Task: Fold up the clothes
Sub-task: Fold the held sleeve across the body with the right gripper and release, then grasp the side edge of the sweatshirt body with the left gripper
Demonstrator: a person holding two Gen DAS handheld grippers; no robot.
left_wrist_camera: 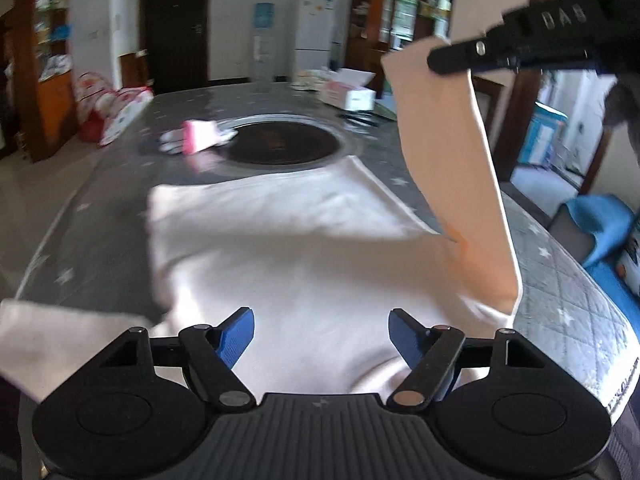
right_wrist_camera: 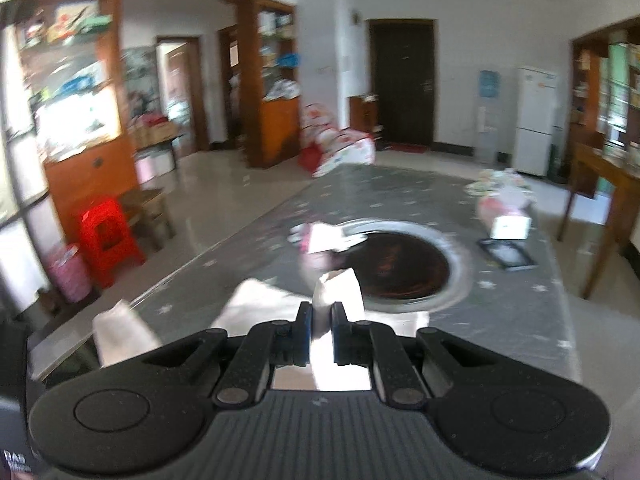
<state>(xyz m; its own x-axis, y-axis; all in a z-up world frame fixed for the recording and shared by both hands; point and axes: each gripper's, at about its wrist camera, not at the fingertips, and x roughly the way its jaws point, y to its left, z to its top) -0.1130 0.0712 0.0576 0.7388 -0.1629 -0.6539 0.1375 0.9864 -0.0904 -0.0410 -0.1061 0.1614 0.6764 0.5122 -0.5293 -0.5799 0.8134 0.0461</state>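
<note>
A pale pink garment (left_wrist_camera: 280, 240) lies spread on the grey star-patterned table (left_wrist_camera: 100, 200). My left gripper (left_wrist_camera: 321, 334) is open and empty, low over the garment's near part. My right gripper (right_wrist_camera: 321, 330) is shut on the garment's sleeve (right_wrist_camera: 340, 288) and holds it lifted high; in the left wrist view the right gripper (left_wrist_camera: 436, 62) shows at the upper right with the sleeve (left_wrist_camera: 452, 168) hanging from it down to the shirt. The other sleeve (left_wrist_camera: 52, 340) lies at the table's near left edge.
A round dark inset (left_wrist_camera: 280, 144) sits in the table's middle. A pink and white glove (left_wrist_camera: 196, 140) lies beside it. A tissue box (left_wrist_camera: 348, 94) and a black frame (right_wrist_camera: 506, 254) lie at the far right. A red stool (right_wrist_camera: 106, 240) stands on the floor left.
</note>
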